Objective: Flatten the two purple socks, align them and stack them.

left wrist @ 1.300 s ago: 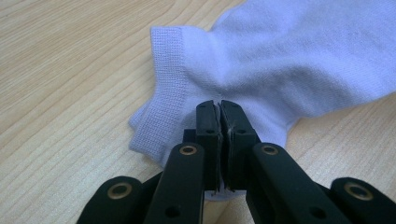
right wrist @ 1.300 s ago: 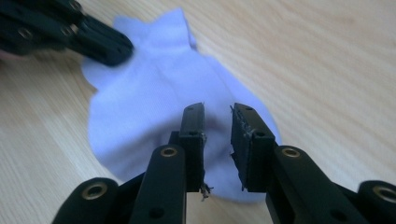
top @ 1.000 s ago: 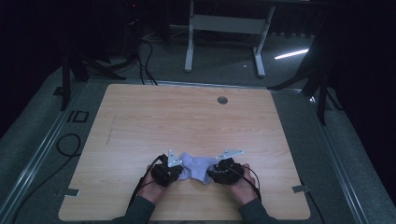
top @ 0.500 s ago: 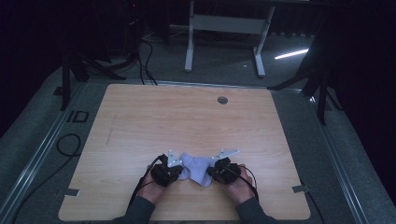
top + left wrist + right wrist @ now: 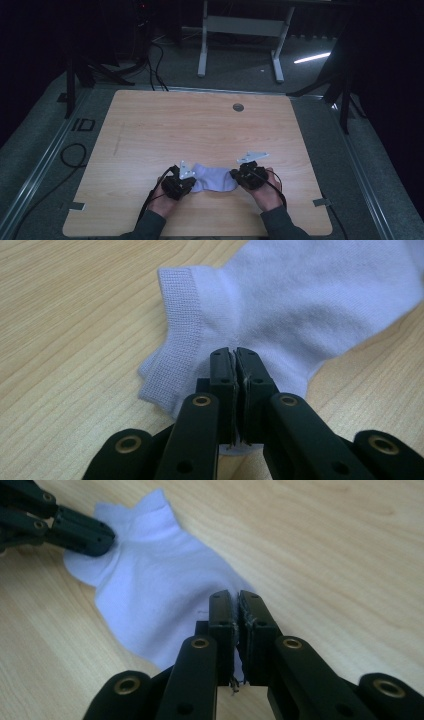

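A soft, pale lilac knit sock [image 5: 214,179] with a ribbed cuff lies flat near the front edge of the smooth wood-grain table [image 5: 200,125]. The left gripper [image 5: 234,356] pinches its cuff end; the right gripper [image 5: 235,600], just closed, pinches the opposite end. A round grommet [image 5: 238,107] sits well apart.

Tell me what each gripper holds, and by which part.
Both hold the white sock. The left gripper pinches it by the ribbed cuff end; the right gripper, jaws just closed, pinches the opposite end's edge.
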`<state>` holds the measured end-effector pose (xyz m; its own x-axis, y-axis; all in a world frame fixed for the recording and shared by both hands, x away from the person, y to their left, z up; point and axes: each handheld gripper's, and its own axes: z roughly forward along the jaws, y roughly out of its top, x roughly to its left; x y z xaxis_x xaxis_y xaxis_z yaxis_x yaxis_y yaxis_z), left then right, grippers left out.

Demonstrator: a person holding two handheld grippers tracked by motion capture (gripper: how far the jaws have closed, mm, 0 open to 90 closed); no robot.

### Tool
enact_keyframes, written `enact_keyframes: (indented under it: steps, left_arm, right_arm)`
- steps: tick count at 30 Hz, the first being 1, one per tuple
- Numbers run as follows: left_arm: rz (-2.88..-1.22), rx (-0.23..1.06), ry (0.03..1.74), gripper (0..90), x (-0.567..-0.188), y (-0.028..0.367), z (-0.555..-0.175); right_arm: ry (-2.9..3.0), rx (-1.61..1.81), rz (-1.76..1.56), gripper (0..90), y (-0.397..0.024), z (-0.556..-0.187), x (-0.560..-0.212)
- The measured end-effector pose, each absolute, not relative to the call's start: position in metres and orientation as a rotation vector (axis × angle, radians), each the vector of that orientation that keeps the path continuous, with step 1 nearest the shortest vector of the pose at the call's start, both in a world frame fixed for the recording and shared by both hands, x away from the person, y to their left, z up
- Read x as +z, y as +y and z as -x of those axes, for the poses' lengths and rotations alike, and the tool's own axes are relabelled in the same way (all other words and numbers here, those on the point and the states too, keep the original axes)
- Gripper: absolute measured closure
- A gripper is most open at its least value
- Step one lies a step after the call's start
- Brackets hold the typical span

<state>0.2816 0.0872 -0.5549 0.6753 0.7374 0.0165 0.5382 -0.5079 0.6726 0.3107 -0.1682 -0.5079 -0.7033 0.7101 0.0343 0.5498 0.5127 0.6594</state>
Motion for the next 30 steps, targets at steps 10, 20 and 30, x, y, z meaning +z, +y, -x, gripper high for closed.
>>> enact_keyframes:
  steps: [10, 20, 30]
  left_arm:
    - [-2.239, 0.409, 0.977, 86.5, -0.555, 0.087, -0.281]
    - [-2.235, 0.411, 0.982, 86.5, -0.555, 0.087, -0.280]
    - [-2.228, 0.408, 0.987, 86.2, -0.556, 0.087, -0.280]
  right_arm:
    - [2.505, 0.948, -1.040, 85.0, -0.166, -0.315, -0.499]
    - [2.505, 0.850, -1.093, 66.6, -0.171, -0.322, -0.514]
    - [2.519, 0.884, -1.075, 63.1, -0.164, -0.318, -0.518]
